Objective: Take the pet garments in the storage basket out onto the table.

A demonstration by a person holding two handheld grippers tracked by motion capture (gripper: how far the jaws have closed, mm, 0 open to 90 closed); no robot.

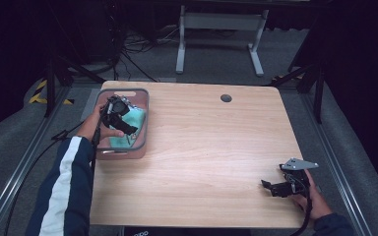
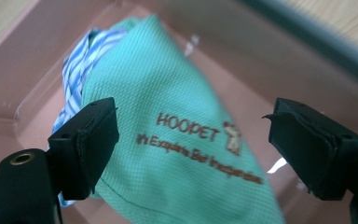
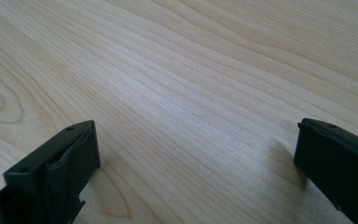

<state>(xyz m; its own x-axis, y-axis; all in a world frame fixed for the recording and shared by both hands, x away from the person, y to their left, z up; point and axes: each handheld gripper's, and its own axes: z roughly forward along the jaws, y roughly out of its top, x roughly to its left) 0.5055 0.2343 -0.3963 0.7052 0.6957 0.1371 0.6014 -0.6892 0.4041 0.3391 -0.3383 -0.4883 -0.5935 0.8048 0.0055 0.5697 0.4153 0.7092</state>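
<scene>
Table: I see a light wooden table [image 1: 202, 162] with rounded corners and a round grey cable hole [image 1: 226, 98] near its far edge; in the right gripper view its grain runs under the jaws.
Bin: a pinkish plastic bin [image 1: 140, 147] with a grey rim sits at the table's left side, near the far corner. In the left gripper view I look down at its pink walls [image 2: 261, 74].
Cloth: a mint-green mesh cloth [image 1: 140, 120] lies inside the bin. In the left gripper view the same green cloth [image 2: 168, 93] carries brown print reading "HOOPET" with a smaller, blurred line under it and a small pale figure beside the word. A blue-and-white striped fabric [image 2: 79, 60] shows along its edge, tucked against or under it; I cannot tell which.
Left gripper: my left gripper [image 1: 125, 125] is held over the bin, pointing down into it. In its own view the left gripper [image 2: 193, 140] has its jaws spread wide on either side of the green cloth, with the printed area between them; I cannot tell whether the pads touch the fabric.
Right gripper: my right gripper [image 1: 270, 187] sits low at the table's near right corner, well apart from the bin. In its own view the right gripper [image 3: 196, 158] has its jaws spread apart over bare wood, gripping nothing.
</scene>
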